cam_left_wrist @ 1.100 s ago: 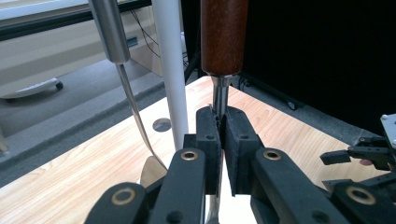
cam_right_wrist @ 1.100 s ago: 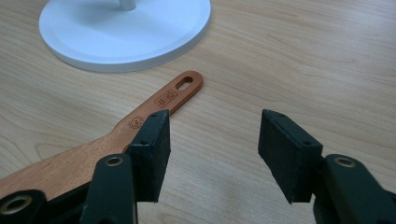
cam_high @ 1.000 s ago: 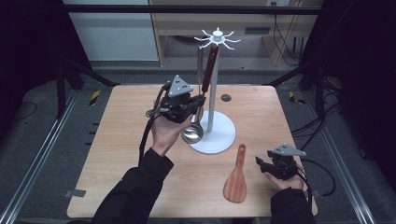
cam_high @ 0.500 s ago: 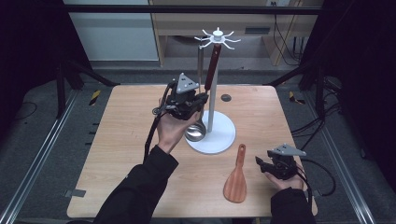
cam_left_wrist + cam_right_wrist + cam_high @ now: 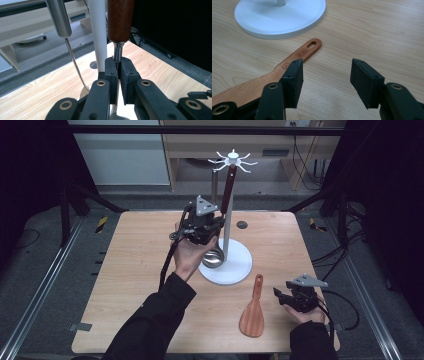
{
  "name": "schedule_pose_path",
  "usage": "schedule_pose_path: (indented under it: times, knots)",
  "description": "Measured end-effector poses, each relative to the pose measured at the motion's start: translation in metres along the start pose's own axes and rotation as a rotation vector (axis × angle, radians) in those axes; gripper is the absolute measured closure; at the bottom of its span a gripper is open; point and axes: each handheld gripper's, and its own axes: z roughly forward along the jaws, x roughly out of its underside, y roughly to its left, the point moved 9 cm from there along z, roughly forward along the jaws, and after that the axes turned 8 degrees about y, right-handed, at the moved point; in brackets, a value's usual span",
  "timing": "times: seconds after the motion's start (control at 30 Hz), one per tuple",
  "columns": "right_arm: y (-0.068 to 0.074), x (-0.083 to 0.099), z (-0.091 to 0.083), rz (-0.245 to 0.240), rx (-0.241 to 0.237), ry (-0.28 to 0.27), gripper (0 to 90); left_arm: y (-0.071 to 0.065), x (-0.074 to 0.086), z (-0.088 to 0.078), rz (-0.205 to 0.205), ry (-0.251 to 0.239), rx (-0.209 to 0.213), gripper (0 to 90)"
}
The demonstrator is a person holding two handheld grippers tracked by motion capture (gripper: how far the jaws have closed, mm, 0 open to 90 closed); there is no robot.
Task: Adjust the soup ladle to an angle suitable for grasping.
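The left gripper was seen raised beside the white rack on the bench, its jaws clenched on the thin metal neck of a ladle just below the dark wooden handle. The ladle hung close against the rack's pole, with its bowl low over the white base. A second utensil with a steel handle was hung just beside it. The step in hand was judged to be the hanging of the ladle on the hooks at the top, or its removal; which could not be told. The right gripper was rested on the bench with its jaws released and empty, next to the wooden spatula. A careful lift along the pole was judged to be called for next.
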Motion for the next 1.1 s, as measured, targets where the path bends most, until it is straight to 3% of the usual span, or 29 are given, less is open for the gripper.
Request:
schedule_pose_path:
  times: [0.33,1.1]
  knots:
    - [0.0,0.0,0.0,0.0,0.0,-0.004,43.9,-0.001,0.0,0.01,0.006,-0.022,0.018,83.9]
    - [0.0,-0.002,-0.002,-0.005,0.002,-0.019,44.0,0.003,-0.003,0.018,0.014,-0.059,0.005,82.4]
